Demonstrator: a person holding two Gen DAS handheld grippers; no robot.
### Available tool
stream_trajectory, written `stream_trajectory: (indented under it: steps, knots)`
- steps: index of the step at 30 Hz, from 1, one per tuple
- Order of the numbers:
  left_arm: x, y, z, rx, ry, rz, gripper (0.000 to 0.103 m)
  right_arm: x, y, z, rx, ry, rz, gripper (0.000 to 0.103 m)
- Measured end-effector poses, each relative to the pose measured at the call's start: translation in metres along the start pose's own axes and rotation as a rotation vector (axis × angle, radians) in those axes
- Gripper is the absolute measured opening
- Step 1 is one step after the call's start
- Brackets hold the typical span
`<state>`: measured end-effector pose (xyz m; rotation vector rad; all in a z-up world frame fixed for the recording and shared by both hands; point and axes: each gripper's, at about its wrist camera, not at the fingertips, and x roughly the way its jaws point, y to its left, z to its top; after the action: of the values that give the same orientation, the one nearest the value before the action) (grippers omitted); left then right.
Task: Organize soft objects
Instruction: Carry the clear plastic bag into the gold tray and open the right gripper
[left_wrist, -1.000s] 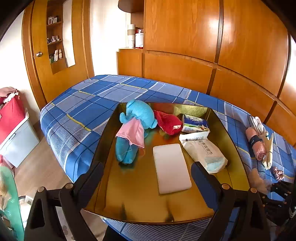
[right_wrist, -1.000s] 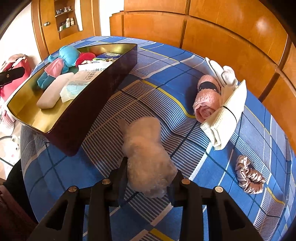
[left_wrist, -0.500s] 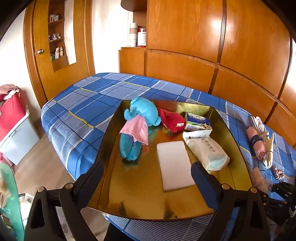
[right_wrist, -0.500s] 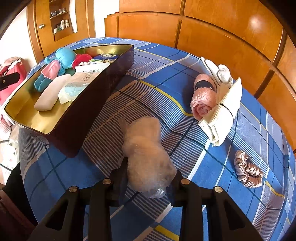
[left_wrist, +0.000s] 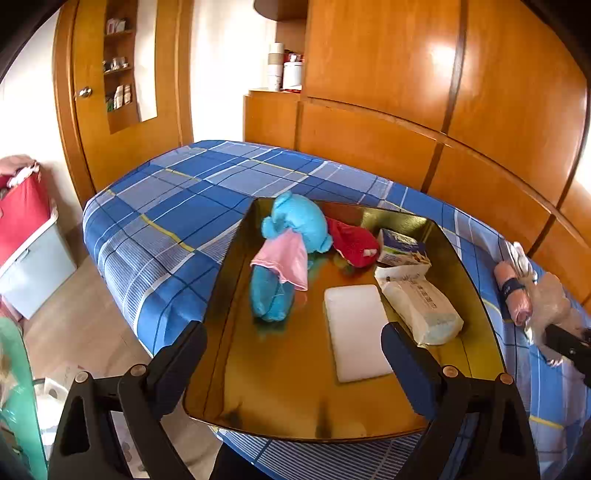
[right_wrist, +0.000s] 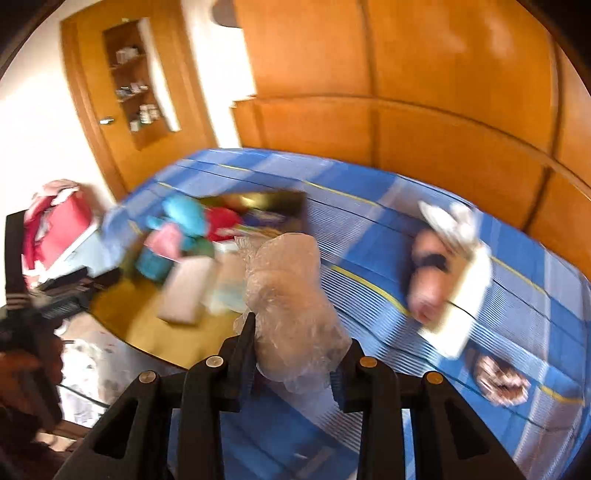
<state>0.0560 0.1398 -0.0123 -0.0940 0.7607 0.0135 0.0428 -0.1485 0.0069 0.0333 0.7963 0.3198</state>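
Already in gold tray (left_wrist: 229, 295): plush, sponge, wipes. Right gripper (right_wrist: 295, 362) clamps bubble wrap (right_wrist: 291, 295) (airborne); left gripper (left_wrist: 295, 369) wide, empty. Towel roll (left_wrist: 511, 295), scrunchie (right_wrist: 500, 380) remain on bed.

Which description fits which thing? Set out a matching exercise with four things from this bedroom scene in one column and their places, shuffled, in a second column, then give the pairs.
Things
1. crumpled plastic bundle
2. blue plush toy
3. pink rolled towel
4. white foam pad

Places
A. lying on the bedspread, outside the tray
B. flat on the gold tray floor, nearest the left gripper
C. clamped in the right gripper
D. in the tray, wearing a pink cloth

Pairs: 1-C, 2-D, 3-A, 4-B
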Motion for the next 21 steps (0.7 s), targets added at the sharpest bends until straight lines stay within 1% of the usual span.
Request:
stream_trajectory:
  steps: [3, 5, 6, 8, 9, 12, 13, 17, 19, 21]
  knots:
    - [0.001, 0.009, 0.002, -0.04, 0.007, -0.012, 0.096, 0.022, 0.036, 0.01, -0.076, 0.033, 0.062, 0.033]
    - [0.0, 0.014, 0.002, -0.054, 0.004, -0.012, 0.096, 0.037, 0.053, 0.008, -0.114, 0.069, 0.076, 0.033]
    - [0.0, 0.015, 0.002, -0.053, 0.001, -0.007, 0.096, 0.051, 0.063, 0.007, -0.132, 0.104, 0.097, 0.033]
    - [-0.002, 0.017, 0.002, -0.049, -0.006, 0.002, 0.096, 0.07, 0.072, 0.003, -0.147, 0.162, 0.127, 0.035]
    - [-0.002, 0.018, 0.002, -0.05, -0.006, 0.001, 0.096, 0.083, 0.077, -0.001, -0.153, 0.207, 0.14, 0.036]
    - [0.001, 0.019, 0.001, -0.047, 0.006, -0.006, 0.096, 0.102, 0.078, -0.01, -0.135, 0.271, 0.16, 0.039]
    - [0.002, 0.019, 0.0, -0.045, 0.011, -0.008, 0.096, 0.106, 0.077, -0.011, -0.13, 0.274, 0.153, 0.039]
    - [0.004, 0.015, -0.002, -0.03, 0.019, -0.02, 0.096, 0.098, 0.078, -0.012, -0.134, 0.245, 0.153, 0.046]
    - [0.002, 0.009, -0.002, -0.004, 0.009, -0.016, 0.096, 0.09, 0.078, -0.011, -0.141, 0.223, 0.145, 0.05]
    - [-0.001, 0.006, -0.003, 0.014, -0.007, -0.006, 0.096, 0.084, 0.077, -0.007, -0.131, 0.199, 0.149, 0.057]
